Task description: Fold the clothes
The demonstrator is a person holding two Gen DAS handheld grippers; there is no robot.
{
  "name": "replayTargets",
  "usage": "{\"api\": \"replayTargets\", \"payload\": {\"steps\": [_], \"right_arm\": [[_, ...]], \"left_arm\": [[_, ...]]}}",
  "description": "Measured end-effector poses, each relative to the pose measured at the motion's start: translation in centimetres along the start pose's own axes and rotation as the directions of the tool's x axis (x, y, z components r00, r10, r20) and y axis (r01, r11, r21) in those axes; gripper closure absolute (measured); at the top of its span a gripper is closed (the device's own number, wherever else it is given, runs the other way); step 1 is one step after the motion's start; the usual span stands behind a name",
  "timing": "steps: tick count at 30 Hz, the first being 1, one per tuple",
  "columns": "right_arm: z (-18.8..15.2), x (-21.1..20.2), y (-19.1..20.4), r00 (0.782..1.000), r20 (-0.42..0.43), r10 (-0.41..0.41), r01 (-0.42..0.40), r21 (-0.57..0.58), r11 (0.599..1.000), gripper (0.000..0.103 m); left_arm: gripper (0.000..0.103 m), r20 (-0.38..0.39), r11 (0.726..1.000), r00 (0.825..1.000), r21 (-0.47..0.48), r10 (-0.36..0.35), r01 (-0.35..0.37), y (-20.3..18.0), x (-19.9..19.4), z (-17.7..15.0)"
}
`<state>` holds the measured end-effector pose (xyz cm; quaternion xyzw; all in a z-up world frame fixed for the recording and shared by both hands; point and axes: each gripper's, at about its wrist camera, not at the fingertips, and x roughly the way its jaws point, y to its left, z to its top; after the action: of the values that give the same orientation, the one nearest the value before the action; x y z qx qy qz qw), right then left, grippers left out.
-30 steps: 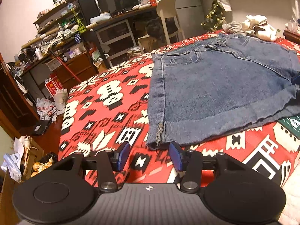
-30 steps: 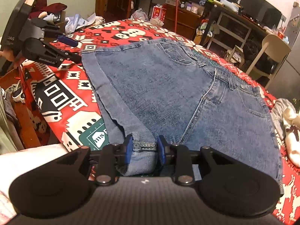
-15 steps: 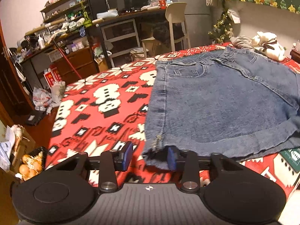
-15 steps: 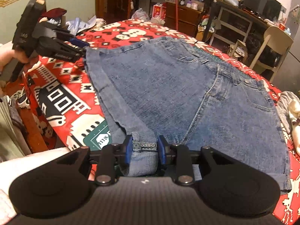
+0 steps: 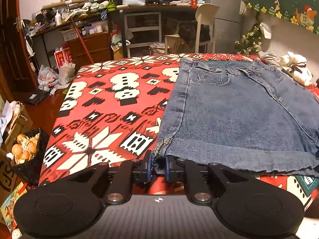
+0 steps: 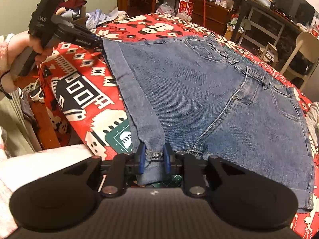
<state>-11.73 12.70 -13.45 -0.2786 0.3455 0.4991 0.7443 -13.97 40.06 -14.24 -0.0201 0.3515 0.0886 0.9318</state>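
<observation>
My left gripper [image 5: 157,165] is clamped on the shorts' [image 5: 239,115] frayed hem corner; my right gripper [image 6: 154,159] pinches the other cuff. The shorts lie flat on the red cloth [image 5: 111,107], waistband farthest from me.

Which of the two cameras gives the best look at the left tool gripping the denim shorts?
The right wrist view: it shows the whole left tool from outside, pinching the denim shorts at a hem corner. The left wrist view shows only its own fingers shut on the fabric.
</observation>
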Motion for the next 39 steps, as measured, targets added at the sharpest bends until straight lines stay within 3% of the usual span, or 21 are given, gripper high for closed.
{"api": "replayTargets", "payload": {"steps": [3,5,8,9,12,17,20,23,28,32,35,39], "right_arm": [[0.1,-1.0,-0.6,0.999,0.035,0.017,-0.018,0.027,0.999,0.069],[0.2,-1.8,-1.0,0.998,0.061,0.028,-0.03,0.045,0.999,0.067],[0.4,-3.2,-1.7,0.993,0.113,0.029,-0.038,0.081,0.996,0.049],[0.5,-3.6,-2.0,0.991,0.128,0.023,-0.035,0.092,0.995,0.038],[0.4,-5.0,-3.0,0.986,0.169,-0.006,-0.016,0.127,0.992,0.021],[-0.4,-6.9,-5.2,0.975,0.213,-0.064,0.02,0.201,0.979,0.003],[-1.2,-7.9,-6.7,0.967,0.234,-0.103,0.042,0.252,0.967,0.001],[-2.1,-9.0,-8.3,0.958,0.246,-0.149,0.07,0.302,0.951,0.001],[-3.8,-10.9,-11.0,0.938,0.251,-0.239,0.131,0.379,0.916,0.001],[-5.2,-12.7,-13.0,0.919,0.243,-0.311,0.19,0.418,0.888,0.001],[-6.1,-13.8,-14.5,0.916,0.229,-0.33,0.2,0.453,0.869,0.001],[-7.1,-14.4,-16.6,0.906,0.189,-0.378,0.236,0.515,0.824,0.001]], "left_arm": [[0.072,0.007,1.0,1.0,-0.012,0.023,-0.023,0.0,-1.0,-0.1],[0.055,0.016,0.999,0.999,-0.027,0.04,-0.039,0.3,-1.9,-0.2],[0.043,0.024,0.997,0.998,-0.068,0.05,-0.048,0.3,-3.4,-0.3],[0.04,0.026,0.996,0.999,-0.086,0.04,-0.038,0.3,-3.9,-0.2],[0.03,0.038,0.993,0.999,-0.119,-0.017,0.022,-0.7,-5.3,0.3],[0.017,0.105,0.991,0.993,-0.112,-0.059,0.071,-4.5,-7.3,1.7],[0.013,0.132,0.992,0.989,-0.09,-0.073,0.085,-7.5,-7.7,2.7],[0.006,0.136,0.983,0.982,-0.112,-0.128,0.143,-9.9,-7.4,3.8],[0.0,0.163,0.988,0.981,-0.095,-0.107,0.124,-14.1,-6.5,5.3],[0.0,0.15,0.982,0.978,-0.097,-0.143,0.159,-17.0,-5.7,6.2],[0.0,0.137,0.976,0.975,-0.107,-0.174,0.189,-18.7,-5.2,6.8],[0.001,0.133,0.985,0.978,-0.044,-0.161,0.168,-20.9,-5.2,7.5]]}}
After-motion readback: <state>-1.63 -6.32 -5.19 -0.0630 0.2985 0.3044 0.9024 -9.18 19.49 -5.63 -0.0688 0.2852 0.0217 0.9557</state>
